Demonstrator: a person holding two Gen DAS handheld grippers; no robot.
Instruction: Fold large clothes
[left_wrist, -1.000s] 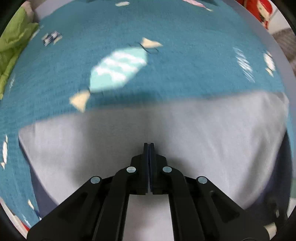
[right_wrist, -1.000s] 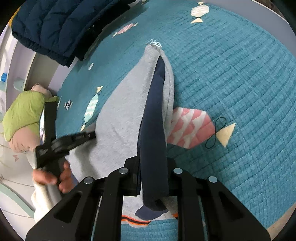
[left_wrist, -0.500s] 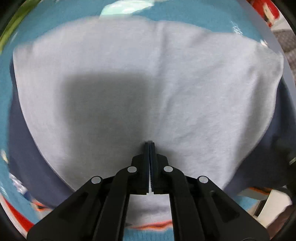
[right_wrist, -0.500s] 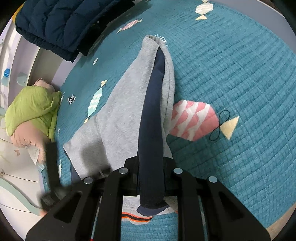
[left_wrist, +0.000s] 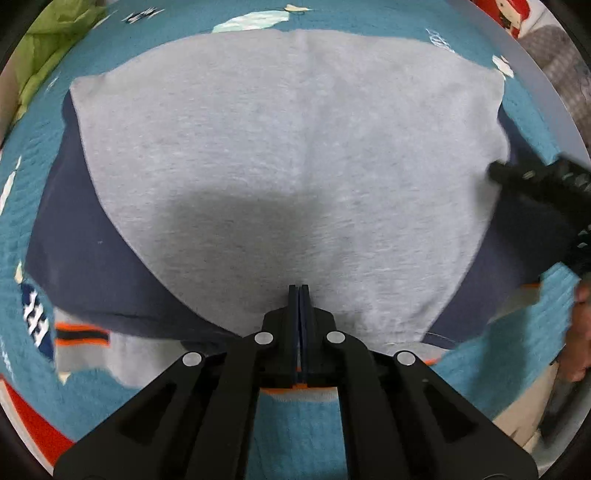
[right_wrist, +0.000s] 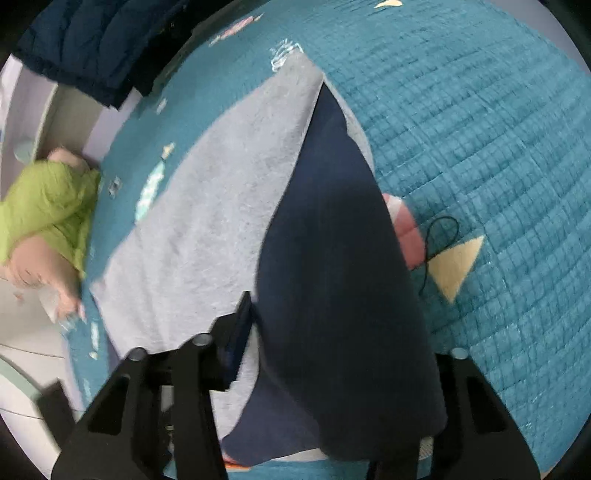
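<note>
The right gripper (right_wrist: 332, 332) has its jaws spread wide, the navy sleeve (right_wrist: 332, 277) draped loose between them; the left gripper (left_wrist: 299, 295) is pressed closed, empty, over the grey sweatshirt (left_wrist: 288, 166) lying folded on the teal quilt (right_wrist: 480, 129). Unpinched, that sleeve could slide off and undo the fold.

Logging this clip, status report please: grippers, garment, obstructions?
Left gripper shut over grey sweatshirt. Right gripper open, navy sleeve draped between its fingers. Sweatshirt folded on teal quilt. Nothing blocking.
</note>
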